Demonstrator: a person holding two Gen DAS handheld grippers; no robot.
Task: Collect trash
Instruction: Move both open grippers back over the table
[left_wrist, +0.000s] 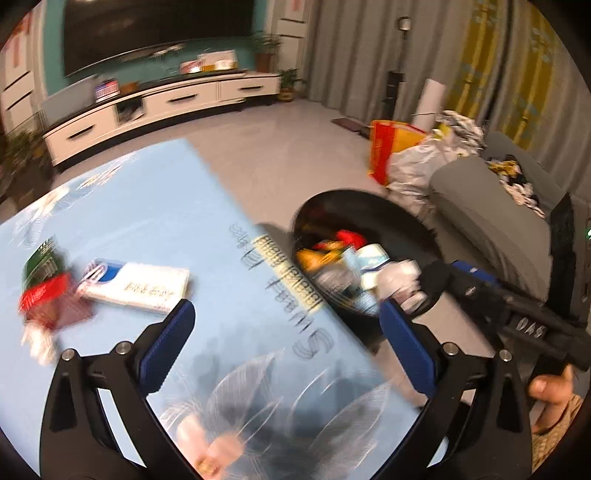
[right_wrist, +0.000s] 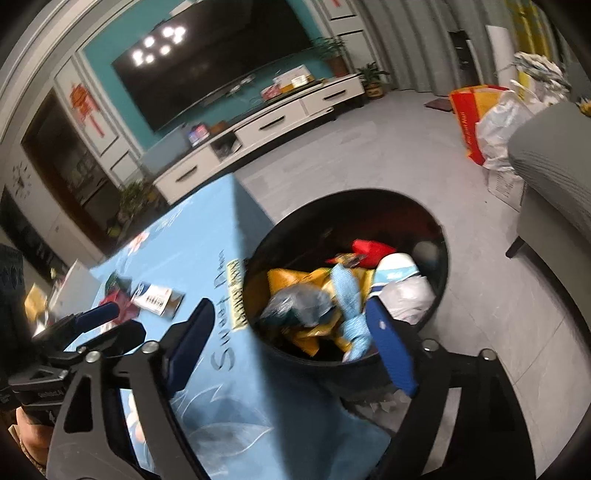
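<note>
A living room lies ahead of me — a dark television (right_wrist: 218, 62) on a teal wall, a long white cabinet (right_wrist: 266, 125) under it, grey floor. My bench (left_wrist: 155, 221) wears a pale blue printed cloth. On it, to the left, lie a white box (left_wrist: 135, 286) and, just beside it, red and green wrappers (left_wrist: 44, 288), blurred. The left tongs (left_wrist: 288, 347) hang above the cloth with blades apart, gripping nothing. The right tongs (right_wrist: 291, 347) are also spread and empty, poised over the black bin (right_wrist: 441, 236), which stands on the floor against the bench edge — already heaped with yellow, red and blue trash (right_wrist: 332, 291). Beyond it a grey sofa (right_wrist: 554, 173) and stuffed bags (right_wrist: 495, 125) crowd the right side.
</note>
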